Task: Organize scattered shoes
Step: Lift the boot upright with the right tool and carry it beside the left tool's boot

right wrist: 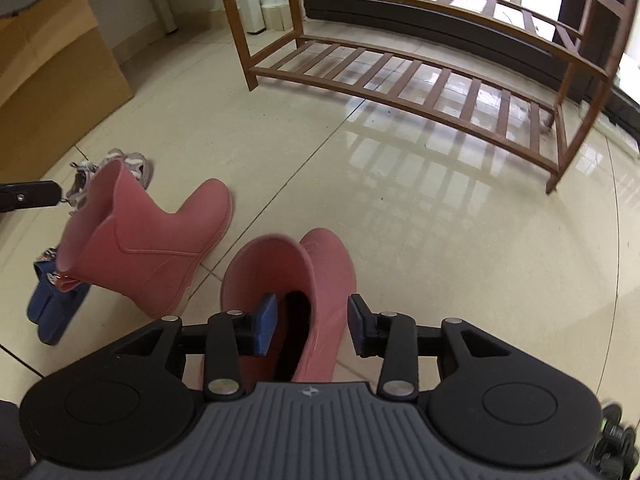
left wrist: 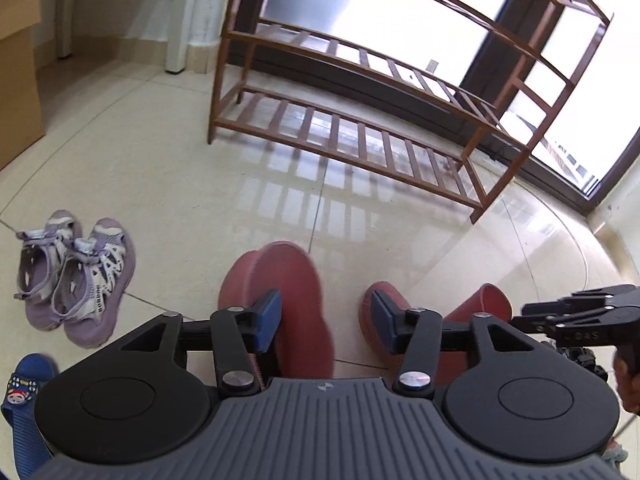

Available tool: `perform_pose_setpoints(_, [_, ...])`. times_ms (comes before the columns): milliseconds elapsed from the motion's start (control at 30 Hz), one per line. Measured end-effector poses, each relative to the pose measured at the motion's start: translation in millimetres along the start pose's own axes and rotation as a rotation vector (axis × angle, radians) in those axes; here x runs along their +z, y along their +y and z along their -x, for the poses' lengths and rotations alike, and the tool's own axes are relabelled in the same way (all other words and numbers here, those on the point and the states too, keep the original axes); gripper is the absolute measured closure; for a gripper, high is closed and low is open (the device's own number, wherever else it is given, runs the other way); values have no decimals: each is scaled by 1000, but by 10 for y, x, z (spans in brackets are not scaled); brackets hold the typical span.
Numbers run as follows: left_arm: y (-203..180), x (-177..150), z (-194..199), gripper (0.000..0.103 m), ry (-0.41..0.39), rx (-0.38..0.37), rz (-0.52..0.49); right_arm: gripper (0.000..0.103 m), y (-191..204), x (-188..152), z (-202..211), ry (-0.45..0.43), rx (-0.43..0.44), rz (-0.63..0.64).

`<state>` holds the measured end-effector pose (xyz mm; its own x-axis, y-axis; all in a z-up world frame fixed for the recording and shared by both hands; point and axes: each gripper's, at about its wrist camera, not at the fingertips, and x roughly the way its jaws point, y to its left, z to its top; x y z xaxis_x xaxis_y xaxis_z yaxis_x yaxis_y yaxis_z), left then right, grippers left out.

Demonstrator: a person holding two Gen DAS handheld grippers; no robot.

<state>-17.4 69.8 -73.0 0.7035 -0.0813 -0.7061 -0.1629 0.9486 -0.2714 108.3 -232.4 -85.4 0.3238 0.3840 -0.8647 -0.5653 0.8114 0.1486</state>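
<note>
Two pink boots sit low in the left wrist view: the left gripper (left wrist: 322, 318) has its jaws apart with the nearer boot (left wrist: 288, 300) between the blue pads (left wrist: 267, 318), which do not seem to press it, and the second boot (left wrist: 472, 312) lies just right, beside the right gripper (left wrist: 580, 314) at the frame's right edge. From the right wrist view, the right gripper (right wrist: 312, 326) is likewise open over the upright boot (right wrist: 296, 280) at lower centre, toe pointing up-frame toward the bare shoe rack (right wrist: 400, 80) in the upper right, while the other boot (right wrist: 148, 240) leans at centre left, so each hand has its own boot nearest.
</note>
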Motion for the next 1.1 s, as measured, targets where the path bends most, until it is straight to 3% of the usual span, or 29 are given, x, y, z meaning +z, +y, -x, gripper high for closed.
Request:
perform_pose_setpoints(433, [-236, -248, -634, 52, 147, 79, -95, 46, -144, -512, 298, -49, 48, -165])
perform_pose_setpoints(467, [-235, -256, -690, 55, 154, 79, -91, 46, -161, -538, 289, -46, 49, -175])
perform_pose_setpoints(533, [-234, -281, -762, 81, 149, 76, -74, 46, -184, -588, 258, -37, 52, -191])
perform_pose_setpoints(600, [-255, -323, -792, 96, 128, 91, -82, 46, -184, -630, 215, -30, 58, -198])
perform_pose_setpoints(767, [-274, -346, -758, 99, 112, 92, -63, 46, -165, -668, 130, -19, 63, -205])
perform_pose_setpoints(1100, [-557, -372, -697, 100, 146, -74, -51, 47, -174, -624, -21, -1, 84, -232])
